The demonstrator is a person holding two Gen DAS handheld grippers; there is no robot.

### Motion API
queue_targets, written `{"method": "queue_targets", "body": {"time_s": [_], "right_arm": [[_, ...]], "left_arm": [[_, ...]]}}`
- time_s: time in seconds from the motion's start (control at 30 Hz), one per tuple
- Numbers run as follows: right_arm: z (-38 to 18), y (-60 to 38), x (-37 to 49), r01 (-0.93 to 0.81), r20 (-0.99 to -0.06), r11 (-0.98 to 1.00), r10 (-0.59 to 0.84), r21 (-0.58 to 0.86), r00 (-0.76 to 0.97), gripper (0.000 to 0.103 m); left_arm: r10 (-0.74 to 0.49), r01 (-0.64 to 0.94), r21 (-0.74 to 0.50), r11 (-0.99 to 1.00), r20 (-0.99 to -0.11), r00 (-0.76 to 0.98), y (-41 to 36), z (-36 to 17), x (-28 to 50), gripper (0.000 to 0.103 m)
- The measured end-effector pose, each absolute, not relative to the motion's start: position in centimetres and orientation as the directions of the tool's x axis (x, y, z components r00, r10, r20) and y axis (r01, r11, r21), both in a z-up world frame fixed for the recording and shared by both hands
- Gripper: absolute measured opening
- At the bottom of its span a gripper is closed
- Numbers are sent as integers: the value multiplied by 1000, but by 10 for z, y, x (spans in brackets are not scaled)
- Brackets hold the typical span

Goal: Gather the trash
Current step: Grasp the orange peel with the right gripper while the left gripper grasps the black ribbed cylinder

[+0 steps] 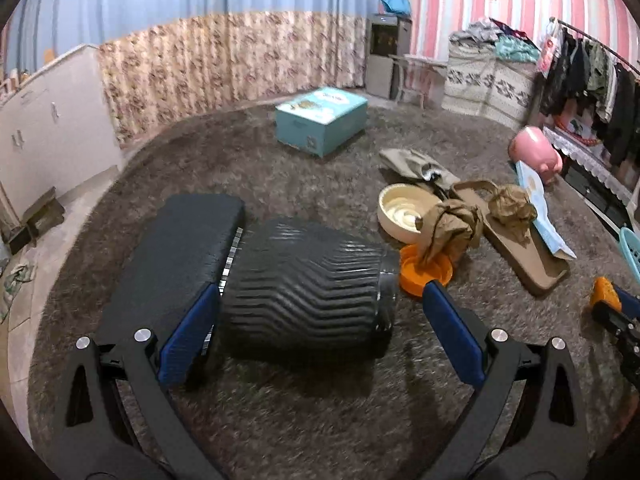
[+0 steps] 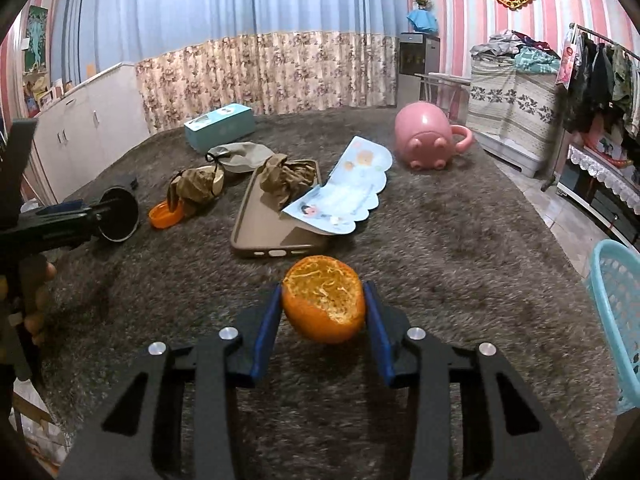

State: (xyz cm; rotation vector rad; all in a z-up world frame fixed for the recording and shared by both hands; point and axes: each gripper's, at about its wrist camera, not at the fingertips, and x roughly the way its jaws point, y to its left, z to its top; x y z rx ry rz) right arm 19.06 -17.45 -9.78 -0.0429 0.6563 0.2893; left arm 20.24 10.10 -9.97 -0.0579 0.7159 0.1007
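Grey shag carpet (image 2: 460, 240) carries the scatter; the black ribbed cup (image 1: 304, 292) lies on its side toward the left edge, long axis pointing its mouth rightward at the clutter, left gripper (image 1: 320, 328) spread wide around it, not clamped. Right gripper (image 2: 323, 320) is clenched on the orange peel (image 2: 323, 300), hollow side up, lifted just above the pile, probably bound for the turquoise basket (image 2: 616, 312) at the right edge (likely the bin).

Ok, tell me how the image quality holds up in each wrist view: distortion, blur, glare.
Left wrist: strong fisheye bending of the curtains with dark corners; the ribbed black cup between the left gripper fingers shows soft highlights, and the carpet near the lens is smeared. Right wrist: same barrel distortion; the orange peel in the right gripper is sharp, with no harsh glare.
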Motion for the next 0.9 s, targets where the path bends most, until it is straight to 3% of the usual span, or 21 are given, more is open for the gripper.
{"method": "queue_targets", "body": {"time_s": [0.2,0.33,0.63,0.9], "right_arm": [[-92,-184,189,-260,-594,964,237,49,769,41],[-88,-197,191,-231,-583,970,230,75,779,41],[-79,-226,190,-173,-560,981,191,85,806,41],[-74,-266,191,-87,-548,992,120,87,828,41]], "left_arm": [[62,-90,-7,996,-676,734,96,-104,208,95],[65,-78,9,997,-659,749,91,-102,204,74],[82,-94,15,995,-630,772,89,-93,197,73],[55,-76,-16,997,-546,836,63,-56,190,73]]}}
